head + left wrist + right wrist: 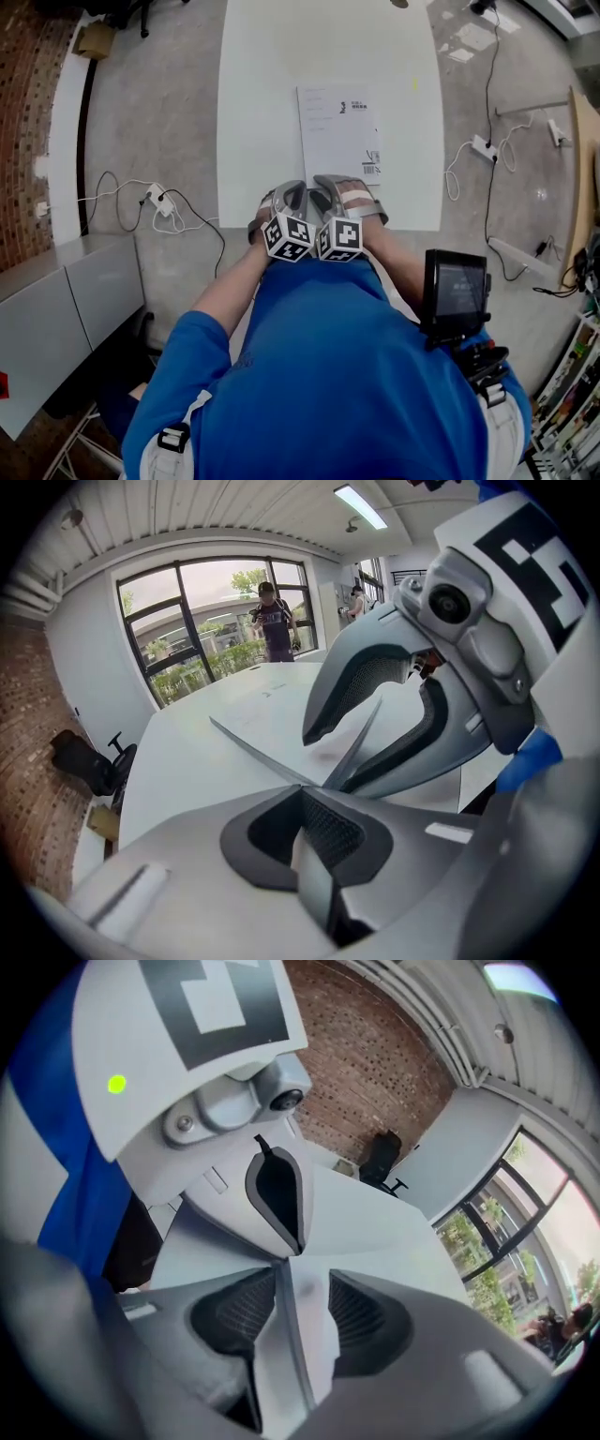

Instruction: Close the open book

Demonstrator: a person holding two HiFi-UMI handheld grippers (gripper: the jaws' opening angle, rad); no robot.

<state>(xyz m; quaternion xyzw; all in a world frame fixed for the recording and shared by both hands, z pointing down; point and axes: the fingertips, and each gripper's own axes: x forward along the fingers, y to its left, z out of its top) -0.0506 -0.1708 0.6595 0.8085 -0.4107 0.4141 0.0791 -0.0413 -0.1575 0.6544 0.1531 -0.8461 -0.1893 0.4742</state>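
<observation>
- Only the book [339,131] lies on the white table [258,112]; nothing stands between it and the grippers.
- On the floor to the left, cables run to a power strip [156,197] near a brick wall [23,122] and a grey cabinet [70,305]. More cables [492,89] trail on the right.
- A dark device with a screen [457,284] sits on the person's chest, on their right.
- The left gripper [302,787] and right gripper [300,1283] sit side by side at the table's near edge, close to touching.
- The left gripper's jaws are drawn together. The right gripper's jaws are spread wide, with only bare tabletop between them.
- The book is closed and flat, roughly mid-width on the table, its near short edge just beyond the gripper tips.
- Bare tabletop lies on both sides of the book and beyond its far end.
- The book's long axis runs straight away from the person, parallel to the table's long sides. A barcode shows at its near right corner.
</observation>
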